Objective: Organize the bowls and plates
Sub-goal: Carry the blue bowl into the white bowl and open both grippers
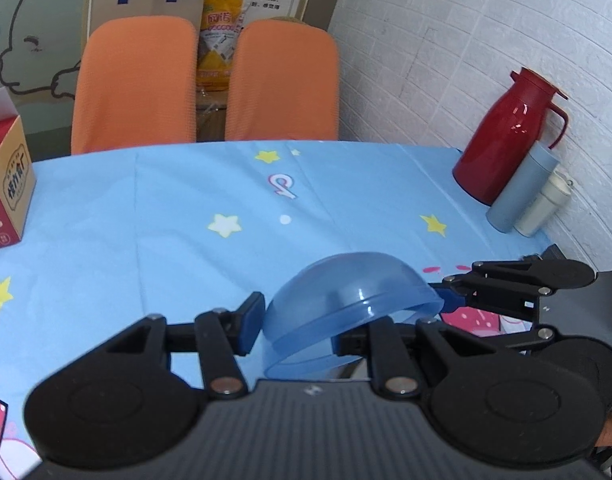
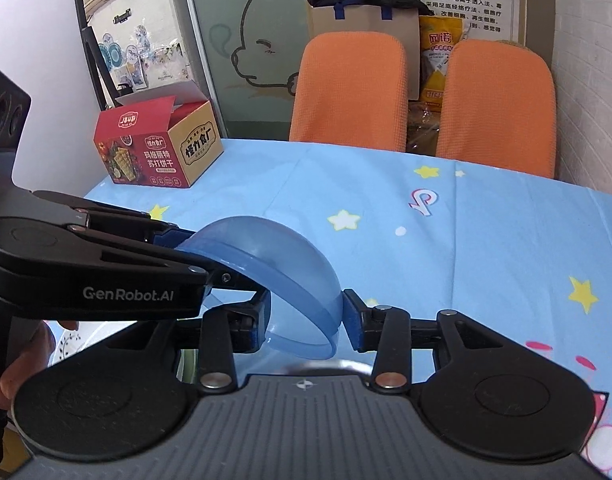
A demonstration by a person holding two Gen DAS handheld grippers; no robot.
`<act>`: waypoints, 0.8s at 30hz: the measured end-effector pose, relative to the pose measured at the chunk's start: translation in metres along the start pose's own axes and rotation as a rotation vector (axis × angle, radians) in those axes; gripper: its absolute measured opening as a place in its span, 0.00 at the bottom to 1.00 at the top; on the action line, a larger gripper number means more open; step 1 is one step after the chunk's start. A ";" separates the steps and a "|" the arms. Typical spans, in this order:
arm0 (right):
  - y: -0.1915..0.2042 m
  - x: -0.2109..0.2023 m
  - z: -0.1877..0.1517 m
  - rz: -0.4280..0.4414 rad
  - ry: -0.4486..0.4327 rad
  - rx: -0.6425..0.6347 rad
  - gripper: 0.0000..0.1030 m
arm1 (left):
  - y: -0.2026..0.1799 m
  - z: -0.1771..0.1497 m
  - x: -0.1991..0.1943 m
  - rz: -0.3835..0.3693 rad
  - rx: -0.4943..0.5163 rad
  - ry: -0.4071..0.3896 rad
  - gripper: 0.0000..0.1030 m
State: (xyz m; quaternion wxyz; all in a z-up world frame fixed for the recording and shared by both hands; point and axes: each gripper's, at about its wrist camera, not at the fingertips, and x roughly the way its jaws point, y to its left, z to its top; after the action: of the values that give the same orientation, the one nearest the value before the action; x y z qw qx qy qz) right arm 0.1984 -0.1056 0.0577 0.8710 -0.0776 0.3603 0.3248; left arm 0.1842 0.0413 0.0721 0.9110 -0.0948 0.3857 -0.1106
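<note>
Translucent blue bowl (image 1: 346,292) held off the tabletop (image 1: 186,200), tipped steeply with its base turned up and away from both cameras, near the front edge of a light-blue cloth printed with stars. Left gripper (image 1: 298,328) clenched on the bowl's wall: outer finger pad (image 1: 252,320) flat against the outside, inner finger visible only through the plastic. Seen from the right wrist camera, reaching in from the left side of the picture and closing over the rim. Right gripper (image 2: 308,320) set astride the opposite side of the same bowl, outer finger pad (image 2: 354,320) just beside or touching the outside wall, inner finger dark behind the plastic. Not possible to tell whether these fingers press on the wall or stand released from it. Bowl therefore between the two grippers, rim tilted down towards the grippers. Part of a hand (image 2: 22,364) below the left gripper's body at the left edge of the right wrist view. At the far right of the tabletop, against the white brick-patterned wall, a red jug (image 1: 506,136), a grey-blue flask (image 1: 522,188) and a white flask (image 1: 542,208), close together. At the far left, an opened red carton (image 2: 158,148). Beyond the far edge, two orange chair backs (image 1: 138,84) side by side.
</note>
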 end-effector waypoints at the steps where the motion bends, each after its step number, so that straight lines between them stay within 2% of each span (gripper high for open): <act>1: 0.000 -0.007 -0.006 -0.009 0.004 -0.002 0.69 | -0.007 -0.005 -0.002 -0.013 0.002 0.006 0.15; 4: 0.001 -0.023 -0.022 -0.037 0.019 -0.009 0.73 | -0.027 -0.017 -0.006 -0.049 0.012 0.022 0.16; 8: 0.002 -0.038 -0.043 -0.065 0.040 -0.013 0.82 | -0.051 -0.036 -0.007 -0.098 0.029 0.044 0.27; 12: 0.000 -0.044 -0.059 -0.077 0.064 -0.010 0.86 | -0.063 -0.050 -0.002 -0.116 0.027 0.080 0.27; 17: -0.008 -0.045 -0.067 -0.045 0.083 0.020 0.90 | -0.061 -0.055 0.007 -0.142 -0.009 0.129 0.29; 19: -0.011 -0.046 -0.069 -0.024 0.079 0.040 0.89 | -0.058 -0.054 0.009 -0.145 -0.019 0.133 0.36; 21: -0.012 -0.047 -0.070 -0.025 0.067 0.042 0.89 | -0.058 -0.051 0.009 -0.129 -0.014 0.117 0.64; 24: -0.013 -0.051 -0.069 -0.033 0.044 0.044 0.95 | -0.058 -0.046 0.007 -0.092 0.003 0.087 0.70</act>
State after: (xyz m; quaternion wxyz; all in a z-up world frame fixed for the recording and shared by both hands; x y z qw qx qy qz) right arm 0.1398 -0.1666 0.0406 0.8696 -0.0715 0.3853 0.3005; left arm 0.1487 -0.0198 0.0509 0.8875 -0.1062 0.4200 -0.1570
